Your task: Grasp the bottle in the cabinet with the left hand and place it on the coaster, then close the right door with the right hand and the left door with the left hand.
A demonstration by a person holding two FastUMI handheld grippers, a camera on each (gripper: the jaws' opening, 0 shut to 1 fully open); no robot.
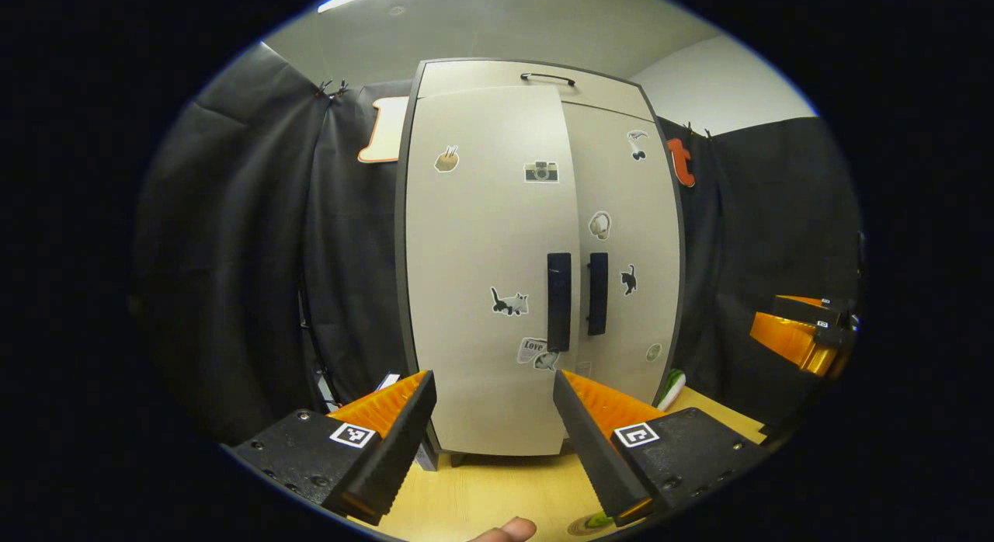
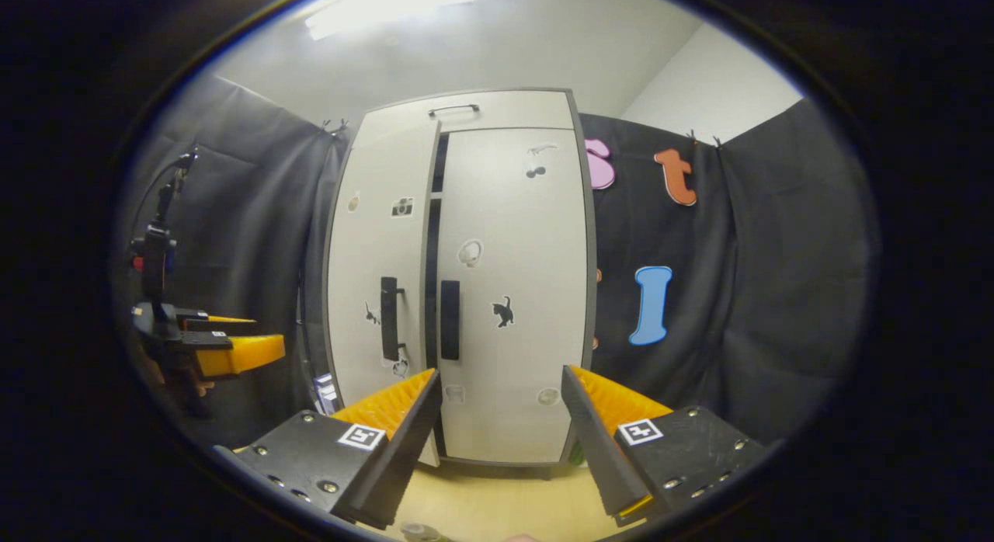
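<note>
Pale grey cabinet (image 1: 536,255) stands upright on the wooden desk (image 1: 497,491). In the right gripper view its left door (image 2: 380,293) stands slightly ajar, a dark gap beside the right door (image 2: 512,293), which sits flush. The left gripper (image 1: 493,418) faces the doors from just in front, jaws wide apart and holding nothing. The right gripper (image 2: 501,418) also has its jaws wide apart and empty. At the bottom edge of the left gripper view lies a brown coaster (image 1: 578,526) with something green (image 1: 599,519) on it, too cropped to tell whether it is the bottle. A fingertip (image 1: 509,530) shows beside it.
</note>
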